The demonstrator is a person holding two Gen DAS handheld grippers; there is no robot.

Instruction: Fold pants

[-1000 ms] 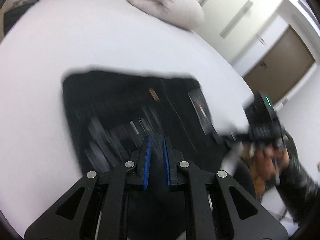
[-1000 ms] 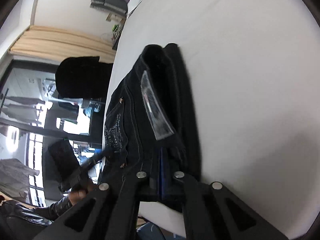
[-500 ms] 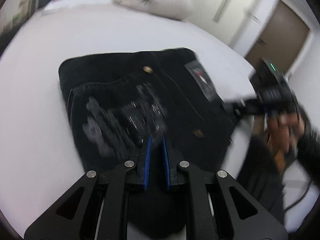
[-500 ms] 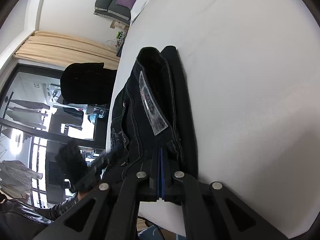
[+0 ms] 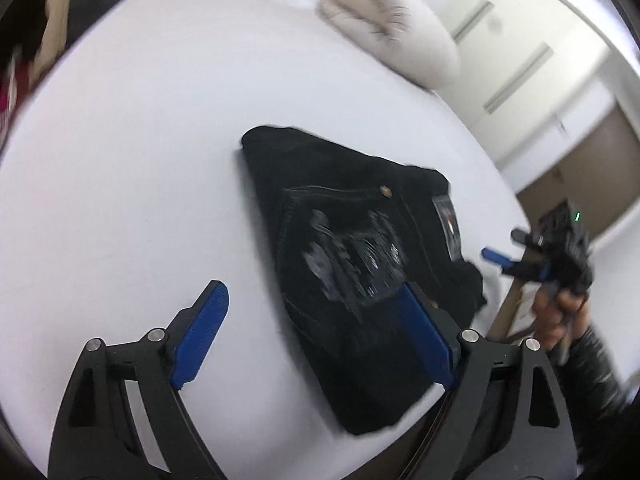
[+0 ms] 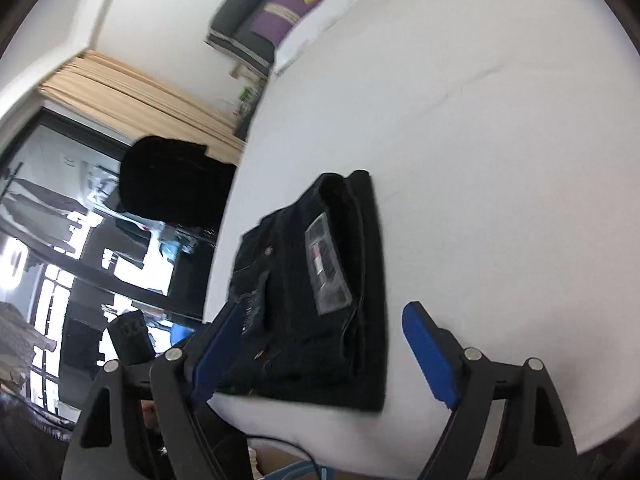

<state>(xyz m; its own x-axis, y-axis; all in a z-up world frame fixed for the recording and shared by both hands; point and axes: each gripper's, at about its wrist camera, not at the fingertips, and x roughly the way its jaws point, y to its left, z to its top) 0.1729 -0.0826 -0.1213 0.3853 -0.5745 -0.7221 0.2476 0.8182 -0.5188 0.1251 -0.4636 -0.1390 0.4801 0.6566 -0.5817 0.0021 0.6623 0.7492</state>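
Folded black pants (image 5: 352,264) flat on a white bed (image 5: 132,168), just ahead of both tongs, left tongs (image 5: 316,332) and right tongs (image 6: 324,352) freshly spread and empty, pillow (image 5: 392,32) beyond, curtained window (image 6: 80,216) left of right tongs.

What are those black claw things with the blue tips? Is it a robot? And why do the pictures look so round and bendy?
It's not a robot. A person holds a claw tool in each hand, and each tool has a small camera looking out along its two fingers. That camera's lens bends the picture round, so it sees a lot at once.

One picture comes from the left gripper, the other from the right gripper. In the left picture you can even spot the person's right hand holding the other tool.

On the white bed lie folded black pants, with a pale pillow further back.

Nothing is held now. Both claws have just been opening and stand wide, so the pants rest on the bed by themselves.
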